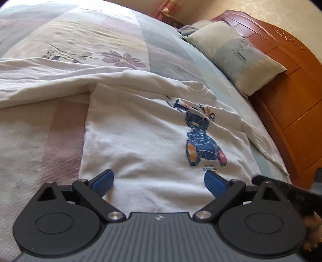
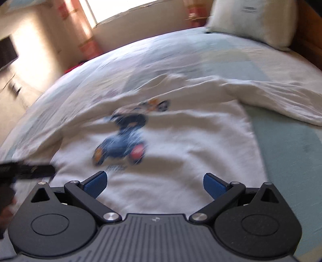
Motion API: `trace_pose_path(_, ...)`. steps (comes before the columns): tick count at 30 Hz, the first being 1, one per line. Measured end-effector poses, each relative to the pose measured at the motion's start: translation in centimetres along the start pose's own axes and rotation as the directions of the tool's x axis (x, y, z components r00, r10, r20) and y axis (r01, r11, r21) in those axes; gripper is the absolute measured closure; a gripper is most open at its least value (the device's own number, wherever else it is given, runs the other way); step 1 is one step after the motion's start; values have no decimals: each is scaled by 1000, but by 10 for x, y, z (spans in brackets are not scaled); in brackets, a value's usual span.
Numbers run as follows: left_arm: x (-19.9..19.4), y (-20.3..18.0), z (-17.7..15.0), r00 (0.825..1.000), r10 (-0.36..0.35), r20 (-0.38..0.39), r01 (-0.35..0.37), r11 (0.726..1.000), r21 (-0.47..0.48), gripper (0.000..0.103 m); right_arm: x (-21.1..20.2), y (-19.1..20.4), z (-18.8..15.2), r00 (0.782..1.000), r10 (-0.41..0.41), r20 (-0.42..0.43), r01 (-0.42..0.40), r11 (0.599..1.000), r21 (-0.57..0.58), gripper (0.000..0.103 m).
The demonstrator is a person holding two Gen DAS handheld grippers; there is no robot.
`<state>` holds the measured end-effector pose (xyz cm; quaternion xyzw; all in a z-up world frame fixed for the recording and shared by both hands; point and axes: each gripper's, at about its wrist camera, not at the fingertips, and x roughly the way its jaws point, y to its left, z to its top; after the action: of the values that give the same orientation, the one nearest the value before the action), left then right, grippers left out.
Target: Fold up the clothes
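Shirt (image 1: 153, 141) lies print-up on the bed (image 1: 40, 137), sleeves spread toward the pillow (image 1: 237, 58), body unfolded; left claw (image 1: 159, 181) and right claw (image 2: 154, 182), both released, empty, hover over its hem; judged: hem grasp pending.

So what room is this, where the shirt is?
Most likely a bedroom. The white shirt lies on a made bed with a flowered cover, a pillow leans against a wooden headboard, and a bright window shows behind.
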<state>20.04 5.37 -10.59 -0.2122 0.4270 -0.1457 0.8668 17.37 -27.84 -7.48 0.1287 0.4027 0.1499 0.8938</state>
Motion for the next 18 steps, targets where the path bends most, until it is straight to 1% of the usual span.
trace_pose_path(1, 1, 0, 0, 1000, -8, -2, 8, 1000, -1, 6, 3, -4, 7, 1000, 29, -1, -29, 999, 25, 0)
trace_pose_path(3, 2, 0, 0, 1000, -23, -5, 23, 1000, -3, 6, 16, -6, 21, 990, 136, -29, -134, 990, 48, 0)
trace_pose_path(4, 3, 0, -1, 1000, -30, -7, 30, 1000, -4, 6, 26, -7, 27, 980, 192, -55, -188, 980, 65, 0)
trace_pose_path(6, 4, 0, -1, 999, -45, -10, 45, 999, -6, 6, 51, -10, 34, 959, 257, -121, -244, 963, 113, 0)
trace_pose_path(7, 5, 0, -1, 999, -53, -12, 53, 999, -7, 6, 63, -13, 36, 955, 257, -147, -239, 962, 130, 0)
trace_pose_path(8, 6, 0, -1, 998, -60, -14, 60, 998, -8, 5, 68, -19, 37, 959, 242, -148, -224, 966, 132, 0)
trace_pose_path(10, 6, 1, -1, 998, -67, -15, 66, 998, -7, 5, 65, -32, 39, 966, 233, -112, -219, 968, 120, 1)
trace_pose_path(11, 6, 1, -1, 998, -67, -16, 67, 998, -5, 5, 61, -38, 39, 978, 186, -90, -177, 979, 99, 1)
trace_pose_path(12, 6, 1, -1, 998, -68, -16, 68, 998, -3, 5, 55, -43, 40, 993, 99, -60, -95, 993, 66, 1)
trace_pose_path(13, 6, 2, -1, 997, -69, -16, 69, 998, -2, 5, 51, -49, 40, 998, 52, -41, -49, 997, 63, 1)
trace_pose_path(15, 5, 3, -1, 997, -70, -17, 70, 998, 2, 3, 46, -55, 45, 997, 64, -33, -59, 990, 131, 0)
trace_pose_path(16, 5, 3, -1, 997, -71, -17, 71, 997, 3, 3, 44, -51, 47, 997, 71, -30, -67, 989, 130, 0)
trace_pose_path(17, 5, 3, -2, 997, -71, -17, 71, 997, 4, 3, 43, -41, 50, 997, 76, -25, -73, 993, 92, 0)
trace_pose_path(18, 5, 3, -2, 997, -70, -15, 70, 998, 4, 3, 43, -29, 52, 995, 97, -25, -95, 994, 47, 0)
